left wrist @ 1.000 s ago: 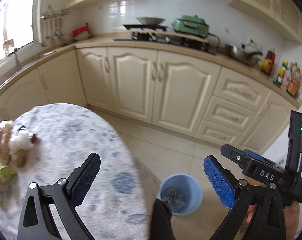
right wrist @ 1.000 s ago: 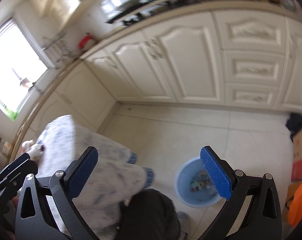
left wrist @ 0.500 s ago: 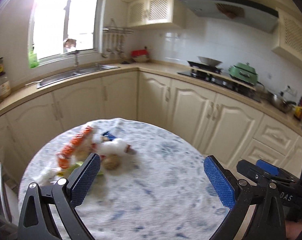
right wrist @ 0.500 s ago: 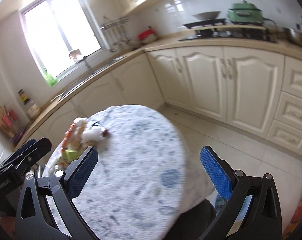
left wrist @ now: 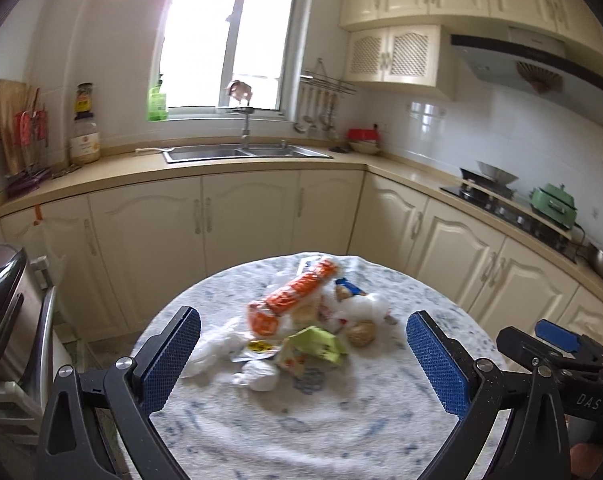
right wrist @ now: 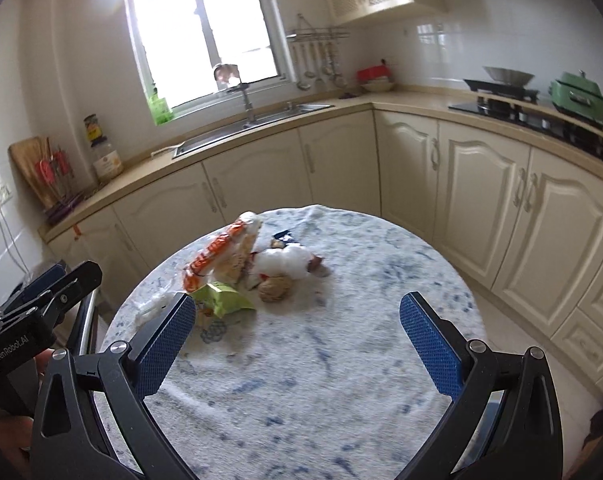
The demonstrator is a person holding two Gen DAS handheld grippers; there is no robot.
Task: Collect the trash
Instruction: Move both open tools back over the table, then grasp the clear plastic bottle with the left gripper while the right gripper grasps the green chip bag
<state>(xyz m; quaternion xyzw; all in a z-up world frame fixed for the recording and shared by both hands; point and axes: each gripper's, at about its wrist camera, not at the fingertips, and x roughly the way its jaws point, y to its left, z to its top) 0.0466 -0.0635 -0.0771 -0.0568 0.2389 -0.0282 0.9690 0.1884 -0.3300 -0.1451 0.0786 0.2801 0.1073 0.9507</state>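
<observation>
Trash heaped on the round surface (left wrist: 321, 432)

The left tongs (left wrist: 301, 364) hang wide apart above it, empty; an orange wrapper (left wrist: 297, 294), green packet (left wrist: 317, 344) and crumpled tissue (left wrist: 261, 374) lie between the pads.

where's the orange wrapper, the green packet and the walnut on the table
orange wrapper (left wrist: 297, 294), left wrist view, middle of its printed side
green packet (left wrist: 319, 345), left wrist view, its top face
walnut (right wrist: 275, 289), right wrist view, centre of the shell

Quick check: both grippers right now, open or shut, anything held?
Left gripper: jaws wide open, holding nothing, facing the trash pile.
Right gripper: jaws wide open, holding nothing, above the table.
</observation>
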